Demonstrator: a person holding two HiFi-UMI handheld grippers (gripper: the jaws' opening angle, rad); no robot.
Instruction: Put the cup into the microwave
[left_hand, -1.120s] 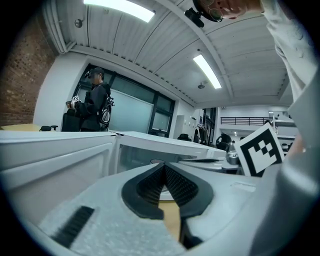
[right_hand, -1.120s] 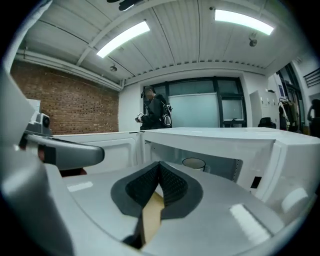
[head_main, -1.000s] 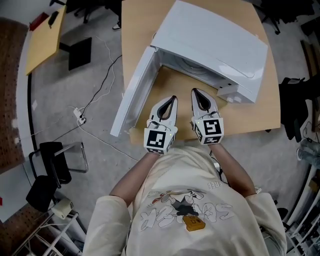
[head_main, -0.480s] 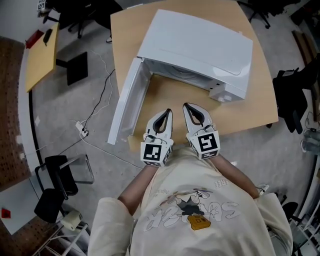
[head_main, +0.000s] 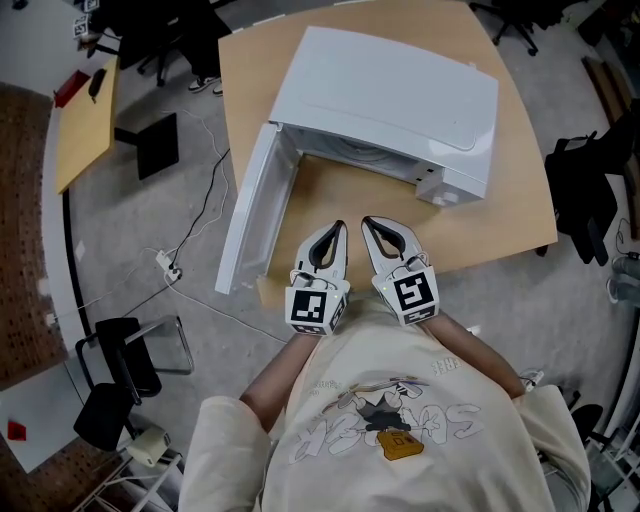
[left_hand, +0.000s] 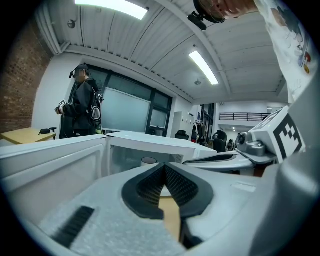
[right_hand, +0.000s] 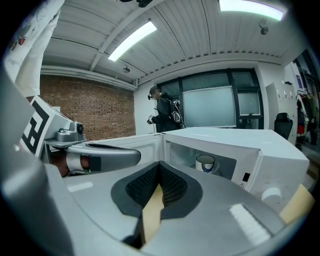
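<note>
The white microwave (head_main: 390, 95) stands on the wooden table (head_main: 500, 215) with its door (head_main: 250, 225) swung open to the left. Inside it sits the white cup with a blue mark (right_hand: 205, 163); in the left gripper view only the cup's rim (left_hand: 148, 161) shows. My left gripper (head_main: 341, 225) and right gripper (head_main: 366, 221) lie side by side near the table's front edge, a short way before the oven's opening. Both are shut with nothing between the pads, as the left gripper (left_hand: 163, 165) and right gripper (right_hand: 159, 164) show in their own views.
The open door juts out past the table's left edge. A second wooden table (head_main: 85, 125) and a black chair (head_main: 115, 340) stand at the left, with cables (head_main: 200, 200) on the floor. Dark bags (head_main: 590, 190) lie at the right. A person in black (right_hand: 165, 112) stands far behind.
Both grippers have drawn back a little from the microwave toward the table's front edge, staying shut. The cup and the door have not moved.
</note>
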